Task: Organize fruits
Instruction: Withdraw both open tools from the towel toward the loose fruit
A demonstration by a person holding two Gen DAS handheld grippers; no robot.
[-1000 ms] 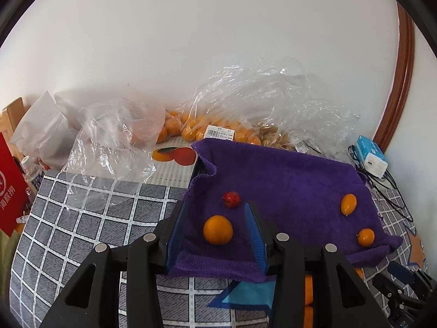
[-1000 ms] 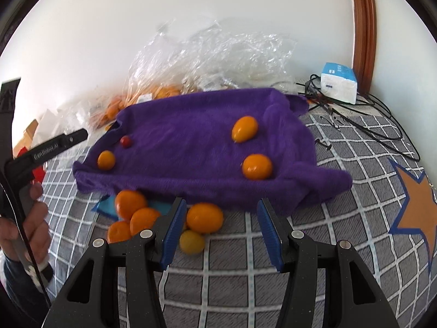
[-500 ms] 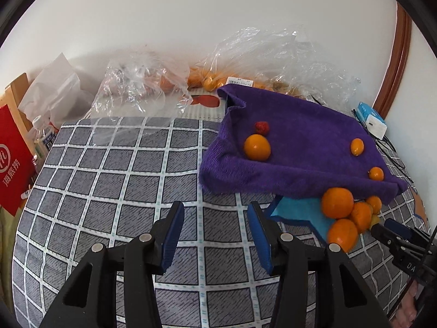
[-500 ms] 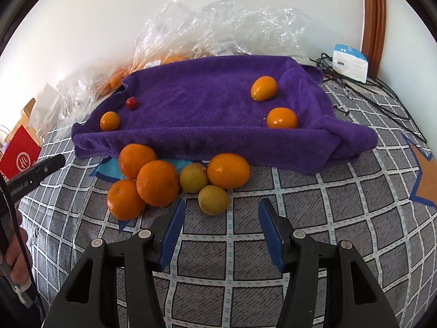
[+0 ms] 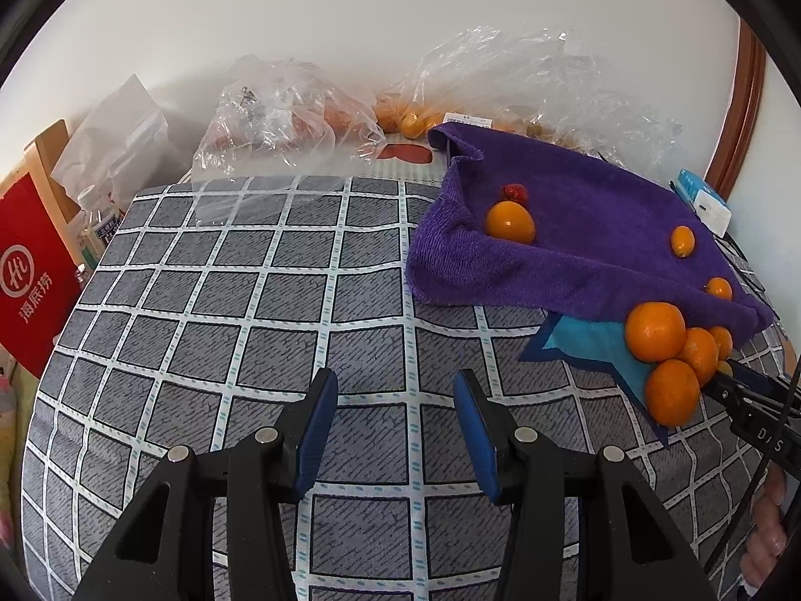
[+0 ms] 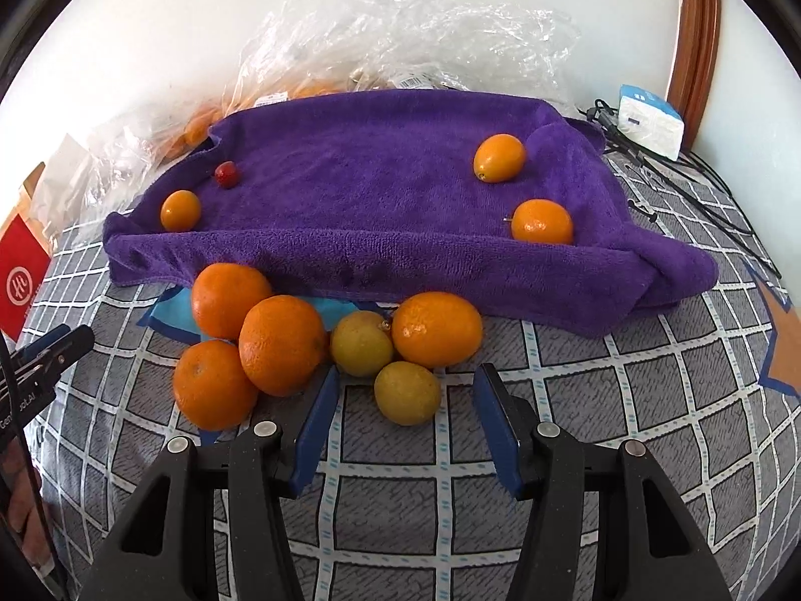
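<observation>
A purple towel (image 6: 380, 200) lies on the grey checked cloth; it also shows in the left wrist view (image 5: 590, 230). On it sit three small orange fruits, one at the left (image 6: 180, 210) and two at the right (image 6: 499, 158), (image 6: 541, 222), plus a small red fruit (image 6: 226, 174). In front of the towel lies a pile of several oranges (image 6: 283, 344) and two yellowish fruits (image 6: 407, 392). My right gripper (image 6: 405, 395) is open, its jaws either side of the nearer yellowish fruit. My left gripper (image 5: 395, 400) is open and empty over bare cloth, left of the towel.
Clear plastic bags with more oranges (image 5: 410, 122) lie along the wall. A red packet (image 5: 30, 275) and bottles stand at the left edge. A white-blue box (image 6: 648, 120) and black cables (image 6: 701, 190) lie at the right. A blue star patch (image 5: 585, 340) lies under the pile.
Both grippers have pulled back from the towel. The left one drew away to the left from the small orange it framed. The pile of oranges has come closer in the right view.
</observation>
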